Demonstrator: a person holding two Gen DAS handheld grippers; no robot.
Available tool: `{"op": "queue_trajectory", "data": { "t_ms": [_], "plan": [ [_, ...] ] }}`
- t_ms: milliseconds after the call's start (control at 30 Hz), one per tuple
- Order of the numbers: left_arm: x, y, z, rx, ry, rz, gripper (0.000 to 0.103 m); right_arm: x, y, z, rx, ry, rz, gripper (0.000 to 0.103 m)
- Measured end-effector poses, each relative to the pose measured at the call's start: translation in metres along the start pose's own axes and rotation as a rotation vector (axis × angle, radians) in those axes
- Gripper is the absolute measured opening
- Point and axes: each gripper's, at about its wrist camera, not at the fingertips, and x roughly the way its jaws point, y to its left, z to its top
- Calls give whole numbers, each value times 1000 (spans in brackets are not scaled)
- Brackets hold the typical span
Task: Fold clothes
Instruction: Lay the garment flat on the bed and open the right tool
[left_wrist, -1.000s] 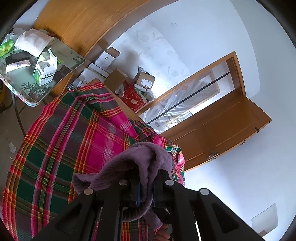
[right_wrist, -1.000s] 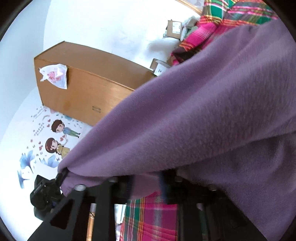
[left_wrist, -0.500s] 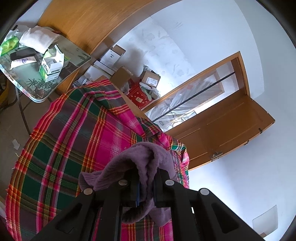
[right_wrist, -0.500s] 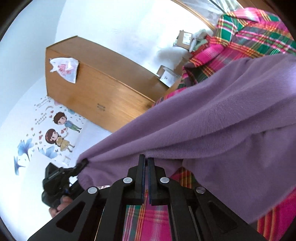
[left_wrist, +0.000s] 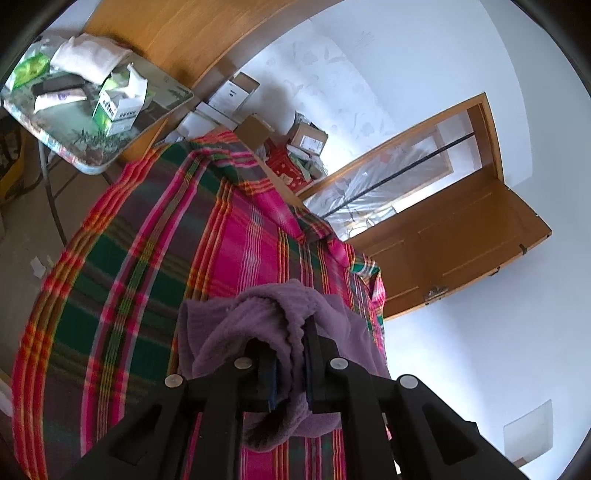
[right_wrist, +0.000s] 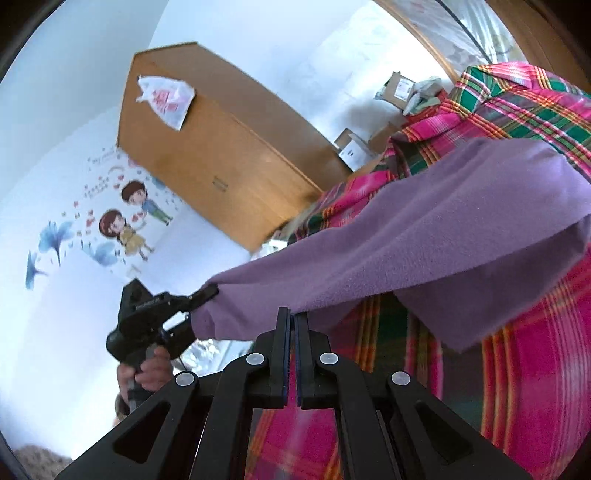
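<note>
The purple garment (left_wrist: 280, 314) bunches over my left gripper (left_wrist: 290, 354), hiding its fingertips. In my right view the garment runs off the frame's right edge. Labels on the boxes (left_wrist: 308, 138) beyond the plaid cloth (left_wrist: 147, 258) are too small to read.

Fuzzy matt purple fleece garment (right_wrist: 424, 236), woven plaid cloth (left_wrist: 147, 266), smooth wood wardrobe (right_wrist: 229, 147), matt blk plastic tools

Plaid cloth (left_wrist: 155, 266) covers bed; purple garment (right_wrist: 461, 236) partly resting on it
</note>
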Motion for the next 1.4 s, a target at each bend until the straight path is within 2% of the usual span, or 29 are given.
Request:
{"op": "queue_trajectory", "data": {
  "t_ms": [333,533,733,867,967,1000,1067,1133,1200,1267,1333,1400],
  "plan": [
    [-7,22,-69,11,120,2,10,-33,-7,-36,-38,31,-28,2],
    [1,40,-112,-8,232,20,10,-41,-21,-55,-60,106,-79,2],
    [13,47,-135,-10,298,23,10,-47,-37,-65,-55,147,-169,2],
    [19,44,-140,29,340,38,10,-45,-48,-67,-38,179,-223,3],
    [16,43,-138,39,344,38,12,-44,-53,-65,-30,195,-240,6],
    [13,44,-136,40,337,36,14,-46,-53,-64,-33,191,-253,6],
    [2,45,-130,35,301,20,27,-51,-54,-60,-43,185,-282,7],
    [-8,48,-122,16,270,-11,33,-59,-50,-54,-82,174,-334,9],
    [-13,51,-113,-6,253,-43,33,-68,-47,-48,-122,163,-385,10],
    [-12,53,-103,-14,242,-33,35,-76,-42,-41,-170,152,-441,11],
    [-9,54,-95,-10,231,-15,36,-87,-31,-34,-272,143,-524,14],
    [-5,53,-85,-1,221,1,38,-98,-18,-27,-389,117,-657,19]
  ]
}}
